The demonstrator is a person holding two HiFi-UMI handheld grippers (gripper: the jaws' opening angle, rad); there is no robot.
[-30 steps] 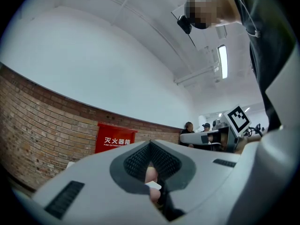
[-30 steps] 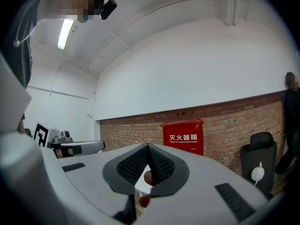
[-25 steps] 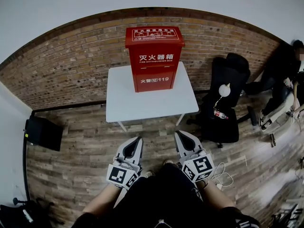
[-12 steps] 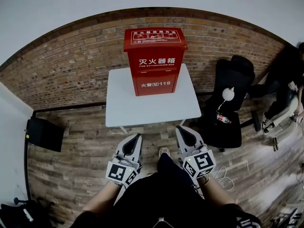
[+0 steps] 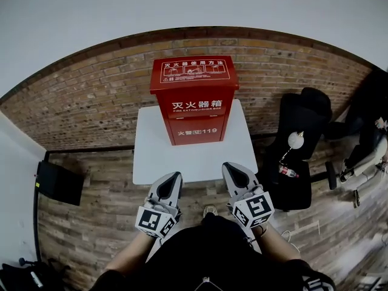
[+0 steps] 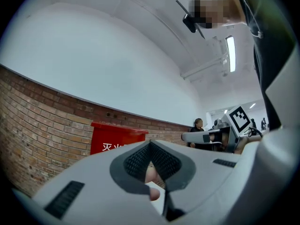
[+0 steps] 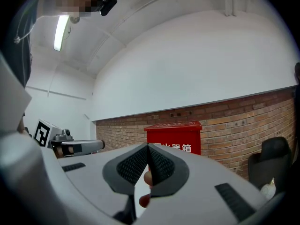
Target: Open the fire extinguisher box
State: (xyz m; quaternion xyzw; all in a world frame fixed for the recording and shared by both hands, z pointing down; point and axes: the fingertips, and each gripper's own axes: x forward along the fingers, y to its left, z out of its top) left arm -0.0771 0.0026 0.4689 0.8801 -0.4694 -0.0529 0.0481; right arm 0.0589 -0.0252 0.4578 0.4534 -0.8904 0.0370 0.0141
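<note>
A red fire extinguisher box (image 5: 194,99) with white lettering stands upright at the back of a small white table (image 5: 154,153), against a brick wall. Its lid and front door are closed. My left gripper (image 5: 174,177) hovers at the table's near edge, left of centre, jaws shut with nothing in them. My right gripper (image 5: 229,168) hovers beside it at the near edge, right of centre, also shut and empty. Both point toward the box, still well short of it. The box (image 6: 116,139) shows ahead in the left gripper view, and the box (image 7: 174,136) in the right gripper view.
A black office chair (image 5: 297,144) with a white lamp and a bottle stands right of the table. A person sits further right (image 5: 373,126). A black monitor (image 5: 57,183) lies on the wooden floor at left. The brick wall (image 5: 91,102) runs behind the table.
I have stepped closer to the table: the box and table have grown and moved down toward me. Both grippers now reach the table's near edge, still shut.
</note>
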